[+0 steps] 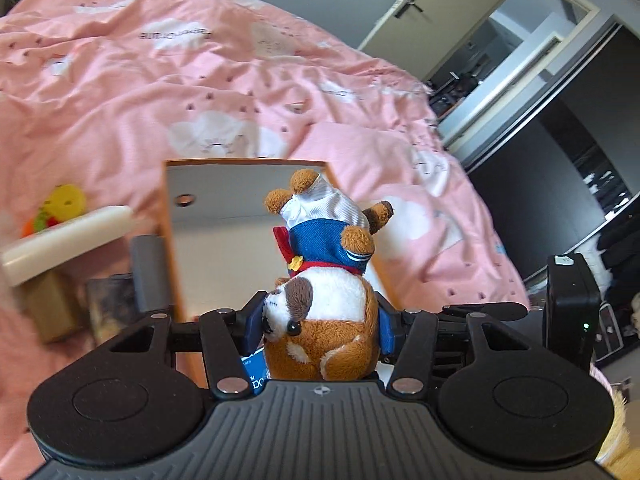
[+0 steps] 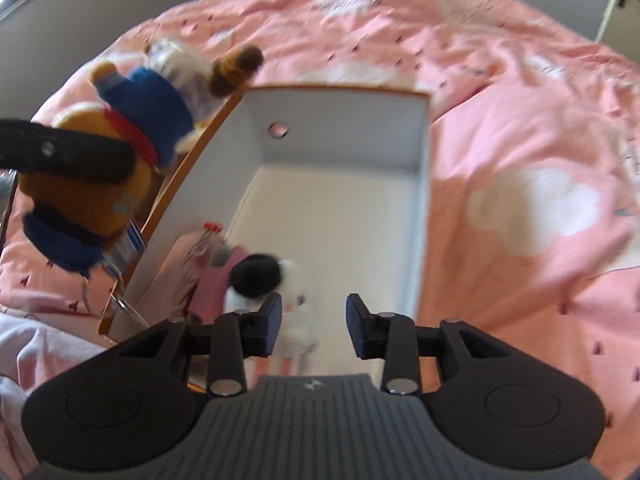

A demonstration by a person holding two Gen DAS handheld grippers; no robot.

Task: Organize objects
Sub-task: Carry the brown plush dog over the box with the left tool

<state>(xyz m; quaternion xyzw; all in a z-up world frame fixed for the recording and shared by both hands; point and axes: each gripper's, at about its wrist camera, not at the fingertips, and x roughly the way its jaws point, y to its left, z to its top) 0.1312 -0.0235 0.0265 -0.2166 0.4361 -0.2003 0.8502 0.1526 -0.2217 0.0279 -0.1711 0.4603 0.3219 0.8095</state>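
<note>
The job looks partly done. A white toy with a black ear [image 2: 280,280] and something pink [image 2: 212,276] already lie in the near end of the box [image 2: 422,184], which sits on the pink blanket [image 2: 520,120]. The rest of the box floor is bare.

The toy dog [image 1: 324,280] is not in the box yet. The left tongs [image 1: 320,326] pinch it by the head, one pad on each side. In the right camera's view the dog hangs at about 10 o'clock from the box, just outside its left wall and above the blanket.

The dog is upside down in the left camera's view. Its head is low, by the tongs, and its feet stick up toward 12 o'clock. So its long side runs from the tongs out toward the far end of the box, tipped a little to the right.

The right tongs [image 2: 314,326] are spread wide and hold nothing. They hover over the near end of the box, right by the white toy.

Off at 9 o'clock in the left camera's view, a yellow toy [image 1: 64,206] lies on the blanket. I think it may need putting away too.
</note>
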